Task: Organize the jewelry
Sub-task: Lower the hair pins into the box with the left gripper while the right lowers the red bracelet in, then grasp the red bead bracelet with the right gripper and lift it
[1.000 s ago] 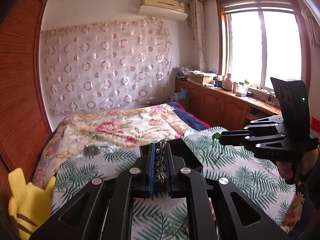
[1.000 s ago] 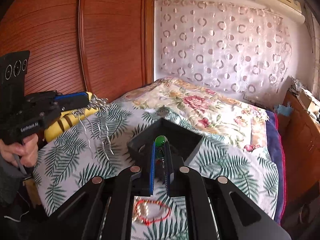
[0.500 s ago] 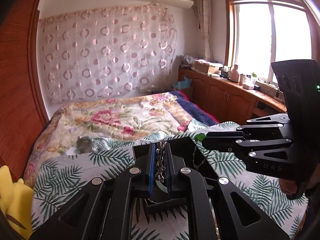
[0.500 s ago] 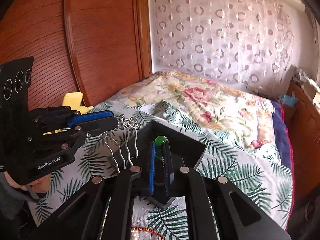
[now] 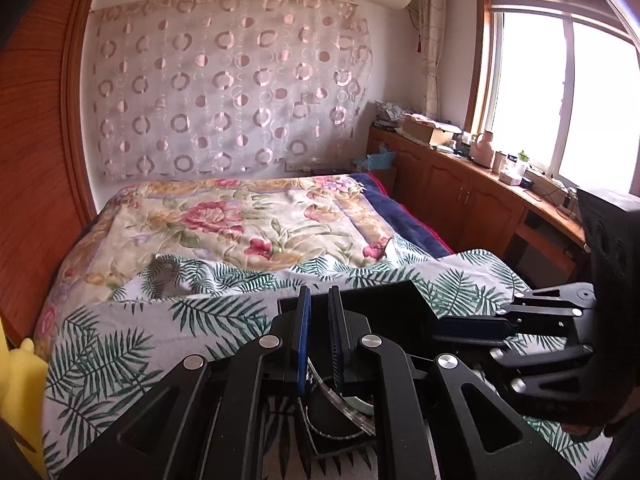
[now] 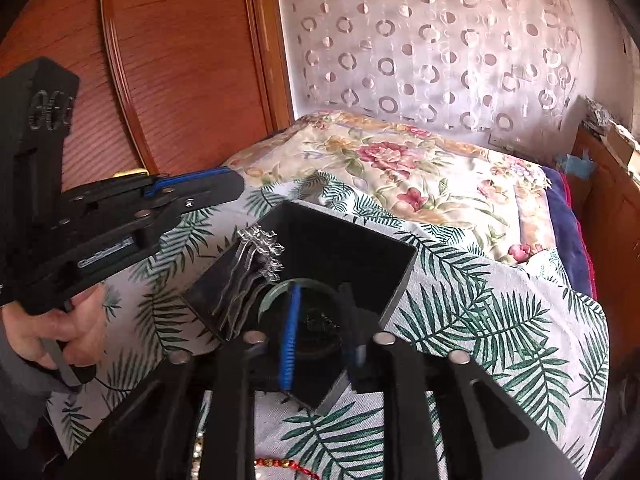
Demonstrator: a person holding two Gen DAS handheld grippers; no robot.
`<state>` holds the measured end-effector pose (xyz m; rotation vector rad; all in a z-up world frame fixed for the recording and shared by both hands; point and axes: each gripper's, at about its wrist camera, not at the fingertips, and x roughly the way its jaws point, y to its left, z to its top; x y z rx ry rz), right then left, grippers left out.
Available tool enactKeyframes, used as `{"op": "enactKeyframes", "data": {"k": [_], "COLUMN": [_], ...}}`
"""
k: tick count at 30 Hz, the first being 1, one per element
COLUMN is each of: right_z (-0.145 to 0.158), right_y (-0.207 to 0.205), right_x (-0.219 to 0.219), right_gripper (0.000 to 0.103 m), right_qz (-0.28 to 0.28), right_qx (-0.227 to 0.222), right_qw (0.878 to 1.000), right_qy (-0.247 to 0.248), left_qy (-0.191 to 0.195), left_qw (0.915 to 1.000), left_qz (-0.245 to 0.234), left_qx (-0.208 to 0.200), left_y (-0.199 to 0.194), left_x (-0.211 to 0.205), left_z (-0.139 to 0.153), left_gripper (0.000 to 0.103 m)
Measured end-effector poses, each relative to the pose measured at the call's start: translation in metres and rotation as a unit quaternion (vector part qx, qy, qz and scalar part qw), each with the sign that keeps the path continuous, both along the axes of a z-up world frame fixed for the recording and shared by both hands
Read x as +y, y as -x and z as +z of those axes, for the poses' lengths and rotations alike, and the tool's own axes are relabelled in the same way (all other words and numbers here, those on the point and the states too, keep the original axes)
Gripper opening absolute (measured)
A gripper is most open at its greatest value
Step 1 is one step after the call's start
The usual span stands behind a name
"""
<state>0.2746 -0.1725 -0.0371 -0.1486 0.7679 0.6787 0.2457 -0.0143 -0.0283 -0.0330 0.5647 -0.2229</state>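
Both grippers hang empty over the black box (image 6: 352, 256): left gripper (image 5: 319, 340) slightly parted, right gripper (image 6: 324, 336) open. Next, fetch the red bead string (image 6: 286, 465) lying nearby.

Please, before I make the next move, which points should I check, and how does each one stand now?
1. Left gripper empty: ok, narrow gap, nothing between the pads.
2. Right gripper open over the black box: ok.
3. Silver chain fully inside the box: not ok, it hangs over the left rim.
4. Bangle inside the box: ok.
5. Red bead bracelet stored: not ok, it lies on the bedspread.
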Motion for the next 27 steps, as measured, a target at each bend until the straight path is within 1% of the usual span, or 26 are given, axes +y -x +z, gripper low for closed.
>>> {"op": "enactKeyframes", "data": {"k": [3, 5, 6, 7, 8, 9, 12, 13, 16, 21, 27], "right_z": [0.005, 0.006, 0.006, 0.005, 0.003, 0.0, -0.016, -0.022, -0.038, -0.056, -0.065], "right_y": [0.008, 0.022, 0.03, 0.035, 0.044, 0.051, 0.07, 0.073, 0.079, 0.083, 0.085], "right_x": [-0.006, -0.012, -0.016, -0.019, -0.023, -0.025, -0.033, -0.036, -0.043, -0.051, -0.05], "right_gripper": [0.023, 0.023, 0.023, 0.023, 0.023, 0.023, 0.023, 0.023, 0.023, 0.023, 0.023], "right_qz": [-0.004, -0.004, -0.003, -0.001, 0.003, 0.006, 0.007, 0.008, 0.006, 0.002, 0.001], "right_qx": [-0.005, -0.014, -0.017, -0.018, -0.017, -0.016, -0.003, 0.002, 0.019, 0.04, 0.044], "right_qw": [1.0, 1.0, 1.0, 1.0, 1.0, 1.0, 0.999, 0.999, 0.998, 0.997, 0.995], "right_qy": [-0.001, 0.002, 0.004, 0.007, 0.01, 0.011, 0.035, 0.042, 0.06, 0.073, 0.086], "left_qy": [-0.006, -0.008, -0.009, -0.009, -0.01, -0.013, -0.028, -0.031, -0.029, -0.023, -0.022], "left_qw": [1.0, 1.0, 0.9999, 0.9999, 0.9999, 0.9998, 0.9993, 0.9991, 0.9989, 0.9981, 0.9963], "left_qz": [-0.001, -0.005, -0.006, -0.009, -0.013, -0.015, -0.025, -0.027, -0.037, -0.048, -0.043], "left_qx": [-0.002, -0.003, -0.003, -0.002, -0.003, -0.005, -0.007, -0.007, 0.0, 0.031, 0.07], "left_y": [0.002, 0.012, 0.017, 0.023, 0.033, 0.041, 0.067, 0.078, 0.101, 0.132, 0.162], "left_x": [0.0, 0.002, 0.002, 0.002, 0.003, 0.003, 0.001, 0.001, 0.001, 0.006, 0.016], "left_z": [0.006, 0.008, 0.008, 0.009, 0.009, 0.009, 0.006, 0.004, -0.003, -0.023, -0.05], "left_gripper": [0.008, 0.01, 0.012, 0.02, 0.024, 0.033, 0.043, 0.05, 0.063, 0.063, 0.063]}}
